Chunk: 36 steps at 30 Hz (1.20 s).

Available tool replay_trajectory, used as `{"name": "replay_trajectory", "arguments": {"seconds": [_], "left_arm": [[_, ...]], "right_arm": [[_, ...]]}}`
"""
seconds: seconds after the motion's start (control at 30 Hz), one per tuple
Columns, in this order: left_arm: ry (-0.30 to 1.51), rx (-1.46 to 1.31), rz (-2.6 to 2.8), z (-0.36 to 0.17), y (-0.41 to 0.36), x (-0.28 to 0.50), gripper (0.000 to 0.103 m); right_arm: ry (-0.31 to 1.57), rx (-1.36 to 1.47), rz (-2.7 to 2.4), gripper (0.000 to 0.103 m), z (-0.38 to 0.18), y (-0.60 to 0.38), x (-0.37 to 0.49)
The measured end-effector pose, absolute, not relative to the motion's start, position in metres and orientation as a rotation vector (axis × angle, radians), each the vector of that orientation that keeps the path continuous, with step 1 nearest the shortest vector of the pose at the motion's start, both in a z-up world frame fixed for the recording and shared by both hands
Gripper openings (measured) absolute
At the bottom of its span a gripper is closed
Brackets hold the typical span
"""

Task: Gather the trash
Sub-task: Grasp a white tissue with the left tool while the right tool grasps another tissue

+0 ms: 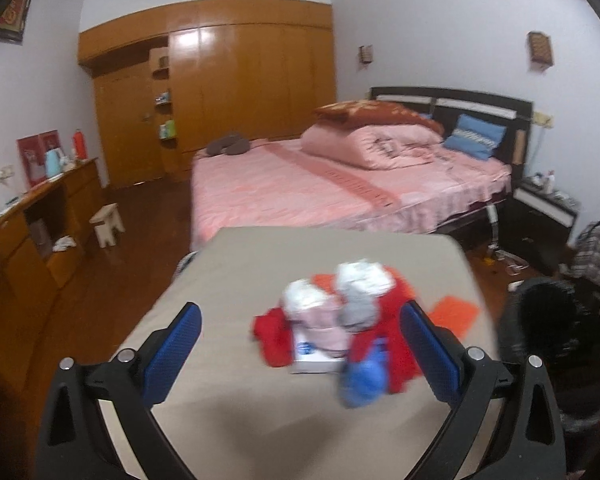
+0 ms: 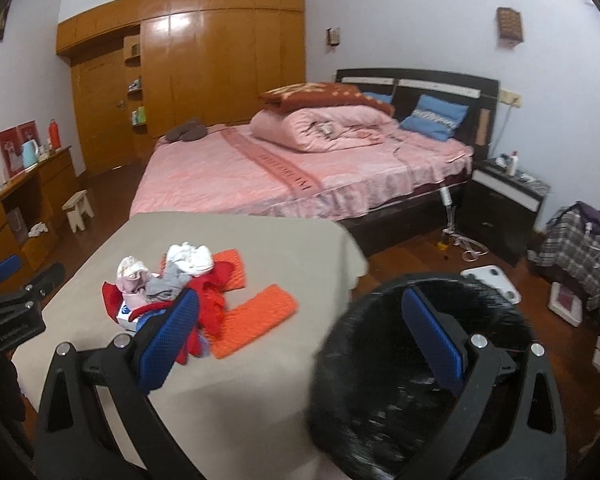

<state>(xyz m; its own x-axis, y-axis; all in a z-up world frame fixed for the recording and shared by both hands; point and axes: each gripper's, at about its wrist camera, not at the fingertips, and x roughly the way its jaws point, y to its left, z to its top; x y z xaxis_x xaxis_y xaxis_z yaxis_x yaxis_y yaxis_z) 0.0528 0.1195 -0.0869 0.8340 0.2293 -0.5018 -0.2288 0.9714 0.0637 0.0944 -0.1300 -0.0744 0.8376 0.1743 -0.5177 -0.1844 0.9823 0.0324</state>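
Note:
A heap of trash (image 1: 332, 328) lies on the beige table (image 1: 228, 280): red wrappers, crumpled white tissues, a pink pack, a small white box and a blue scrap. My left gripper (image 1: 300, 352) hovers open just short of the heap, its blue pads on either side of it and touching nothing. In the right wrist view the same heap (image 2: 172, 292) sits by the left fingertip (image 2: 172, 336), with two orange pieces (image 2: 256, 320) beside it. My right gripper (image 2: 304, 344) is open and empty. Its right finger hangs over the mouth of a black bin (image 2: 380, 400) at the table's right edge.
The black bin (image 1: 552, 340) stands right of the table. A pink bed (image 2: 280, 168) lies beyond the table. There is a dark nightstand (image 2: 500, 208) with a plaid bag (image 2: 580, 248) to the right, a wooden desk (image 1: 40, 220) and a small stool (image 1: 108, 224) to the left.

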Motion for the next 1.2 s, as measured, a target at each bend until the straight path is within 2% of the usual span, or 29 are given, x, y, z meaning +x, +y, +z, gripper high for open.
{"name": "replay_trajectory", "arguments": {"seconds": [0.13, 0.2, 0.27, 0.33, 0.5, 0.63, 0.8, 1.07, 1.1, 1.13, 1.17, 1.2], "left_arm": [[0.565, -0.039, 0.276, -0.106, 0.148, 0.070, 0.097], [0.575, -0.049, 0.285, -0.114, 0.159, 0.080, 0.096], [0.584, -0.034, 0.283, -0.122, 0.164, 0.090, 0.094], [0.592, -0.031, 0.264, -0.128, 0.166, 0.102, 0.088], [0.622, -0.058, 0.234, -0.143, 0.167, 0.131, 0.086], [0.627, -0.074, 0.232, -0.145, 0.169, 0.156, 0.075], [0.655, -0.059, 0.240, -0.152, 0.175, 0.176, 0.068], [0.723, -0.078, 0.176, -0.176, 0.170, 0.183, 0.067], [0.725, -0.081, 0.166, -0.177, 0.170, 0.184, 0.064], [0.725, -0.089, 0.147, -0.178, 0.169, 0.185, 0.052], [0.724, -0.102, 0.117, -0.179, 0.169, 0.185, 0.045], [0.725, -0.122, 0.077, -0.179, 0.168, 0.186, 0.033]], "right_arm": [[0.582, -0.024, 0.232, 0.081, -0.095, -0.102, 0.124], [0.598, -0.027, 0.240, 0.080, -0.104, -0.090, 0.139], [0.607, -0.031, 0.242, 0.075, -0.112, -0.080, 0.152], [0.627, -0.032, 0.248, 0.071, -0.120, -0.074, 0.163], [0.635, -0.051, 0.228, 0.071, -0.129, -0.068, 0.183], [0.641, -0.052, 0.223, 0.071, -0.132, -0.070, 0.191], [0.644, -0.061, 0.223, 0.071, -0.137, -0.068, 0.205], [0.676, -0.056, 0.236, 0.071, -0.149, -0.059, 0.222], [0.678, -0.059, 0.239, 0.071, -0.149, -0.057, 0.223], [0.679, -0.062, 0.242, 0.071, -0.150, -0.056, 0.224], [0.679, -0.064, 0.245, 0.071, -0.150, -0.056, 0.224], [0.680, -0.066, 0.251, 0.071, -0.150, -0.054, 0.225]]}}
